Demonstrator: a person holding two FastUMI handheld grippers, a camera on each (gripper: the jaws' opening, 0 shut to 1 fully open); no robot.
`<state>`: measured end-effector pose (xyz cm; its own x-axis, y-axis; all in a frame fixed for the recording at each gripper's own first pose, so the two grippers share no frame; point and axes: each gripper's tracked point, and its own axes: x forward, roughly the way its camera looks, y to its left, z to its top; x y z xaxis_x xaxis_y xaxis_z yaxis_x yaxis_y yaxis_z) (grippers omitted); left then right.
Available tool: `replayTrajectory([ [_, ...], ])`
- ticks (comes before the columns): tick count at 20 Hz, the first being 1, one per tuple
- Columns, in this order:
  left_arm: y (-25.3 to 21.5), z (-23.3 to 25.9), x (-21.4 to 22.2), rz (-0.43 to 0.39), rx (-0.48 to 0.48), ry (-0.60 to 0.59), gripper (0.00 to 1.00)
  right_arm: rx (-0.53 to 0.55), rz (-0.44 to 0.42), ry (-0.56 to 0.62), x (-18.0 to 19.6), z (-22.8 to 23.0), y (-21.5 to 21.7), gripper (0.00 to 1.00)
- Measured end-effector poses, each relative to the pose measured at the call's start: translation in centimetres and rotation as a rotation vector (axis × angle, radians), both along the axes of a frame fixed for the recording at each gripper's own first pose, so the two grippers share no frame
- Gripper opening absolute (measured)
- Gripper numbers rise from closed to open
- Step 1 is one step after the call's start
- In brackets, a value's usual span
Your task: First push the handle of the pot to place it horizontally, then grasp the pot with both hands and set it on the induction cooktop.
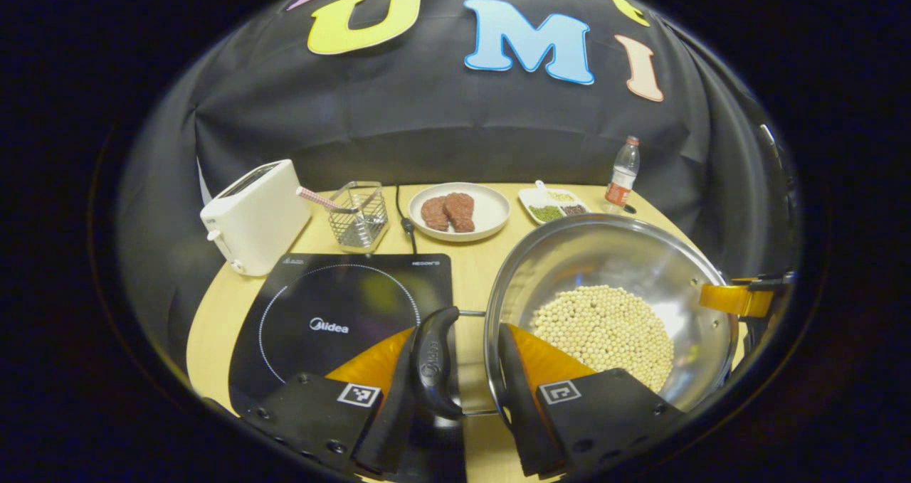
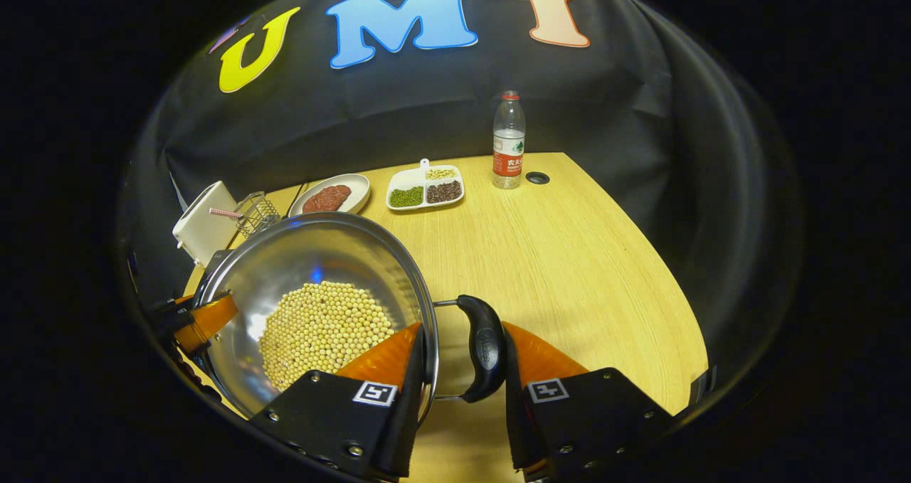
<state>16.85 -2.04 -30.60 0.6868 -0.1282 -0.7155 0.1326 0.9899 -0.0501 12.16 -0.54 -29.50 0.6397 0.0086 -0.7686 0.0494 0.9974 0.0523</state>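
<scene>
A steel pot (image 1: 640, 262) holding soybeans (image 1: 605, 326) is just right of the black induction cooktop (image 1: 341, 312). My left gripper (image 1: 457, 333) straddles the pot's black left handle (image 1: 434, 362) and rim: one finger presses the handle's outer side, the other the pot's inner wall. My right gripper (image 2: 462, 326) holds the opposite black handle (image 2: 485, 348) and rim of the pot (image 2: 320, 255) the same way. Each gripper shows at the far rim in the other's view: right gripper (image 1: 740, 299), left gripper (image 2: 206, 319). I cannot tell if the pot rests on the table.
Behind the cooktop stand a white toaster (image 1: 256, 213) and a wire basket (image 1: 359, 216). A plate (image 1: 491, 216) of meat, a divided dish (image 1: 555, 205) and a water bottle (image 1: 623, 173) line the back. Bare wooden table (image 2: 569, 255) spreads to the pot's right.
</scene>
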Motion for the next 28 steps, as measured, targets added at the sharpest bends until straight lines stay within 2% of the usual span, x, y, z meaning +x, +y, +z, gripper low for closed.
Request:
replayTrajectory([
  [3,2.1,0.0,0.5,-0.011,-0.003,-0.008,0.67,-0.002,-0.013,-0.006,0.0,0.4,1.8,0.52],
  [4,2.7,0.0,0.8,-0.014,-0.005,-0.008,0.63,-0.003,-0.018,-0.004,-0.1,0.5,2.4,0.52],
  [13,8.2,-0.2,2.5,-0.034,-0.021,-0.012,0.63,-0.023,-0.037,-0.01,0.7,1.2,7.7,0.52],
  [17,11.1,-0.3,3.2,-0.036,-0.015,-0.013,0.67,-0.019,-0.039,-0.004,0.9,0.9,10.4,0.52],
  [21,14.4,-0.6,3.6,-0.013,-0.016,-0.009,0.63,-0.027,-0.016,-0.009,1.6,1.0,13.5,0.52],
  [25,18.1,-1.0,3.9,0.014,-0.008,-0.006,0.63,-0.022,0.012,-0.007,2.4,0.8,17.0,0.52],
  [26,18.8,-1.1,3.9,0.018,-0.003,-0.005,0.66,-0.02,0.017,-0.005,2.4,0.8,17.6,0.52],
  [28,20.2,-1.3,3.9,0.027,0.004,-0.001,0.66,-0.017,0.029,0.0,2.7,0.5,19.0,0.52],
])
